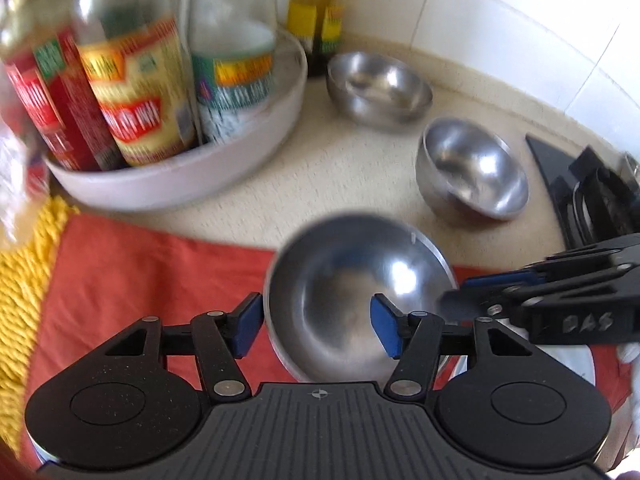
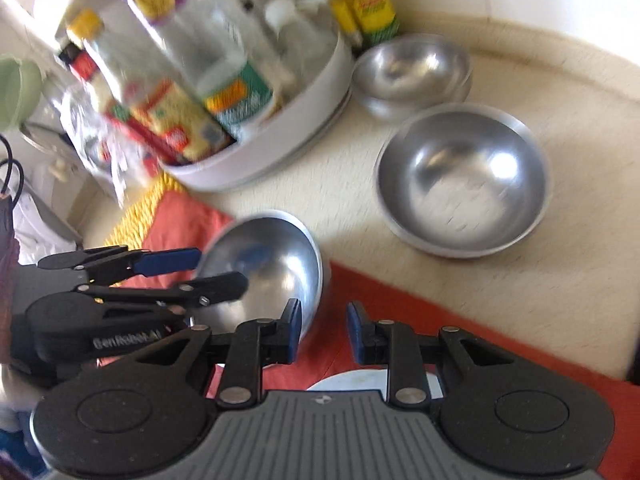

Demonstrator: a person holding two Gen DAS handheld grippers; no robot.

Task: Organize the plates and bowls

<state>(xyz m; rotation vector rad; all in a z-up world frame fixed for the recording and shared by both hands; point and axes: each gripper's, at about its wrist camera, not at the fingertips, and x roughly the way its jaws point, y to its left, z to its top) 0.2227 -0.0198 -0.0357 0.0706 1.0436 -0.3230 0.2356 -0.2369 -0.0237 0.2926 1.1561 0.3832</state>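
On the red cloth [image 1: 140, 264] at the near edge of the surface [image 1: 352, 184], a steel bowl [image 1: 356, 300] sits tilted, its mouth turned up and toward the left wrist camera. Being round, it has no long axis to report.

The left gripper [image 1: 316, 326] is spread wide. Its blue pads [image 1: 248, 326] straddle the bowl's near left rim, one outside the wall and one over the hollow. Neither pad can be confirmed as pressing on metal, so the grip reads as released.

The right gripper [image 2: 323, 330] is also parted. Its jaws stand over the cloth just right of the bowl [image 2: 272, 268], holding nothing. In the left wrist view it reaches in from the right [image 1: 464, 294], its tips at the bowl's right rim; contact cannot be judged through the blur.

Beyond the cloth, a second bowl [image 1: 472, 172] stands upright on the bare surface, mouth up. Farther back, a stack of bowls [image 1: 378, 88] rests near the tiled wall [image 1: 500, 12], close beside a white round tray [image 1: 200, 172] filled with upright bottles [image 1: 140, 92].

A yellow woven mat [image 1: 24, 280] lies under the cloth's left edge. A white plate [image 2: 352, 382] shows beneath the right gripper. A black stove [image 1: 588, 196] occupies the far right.
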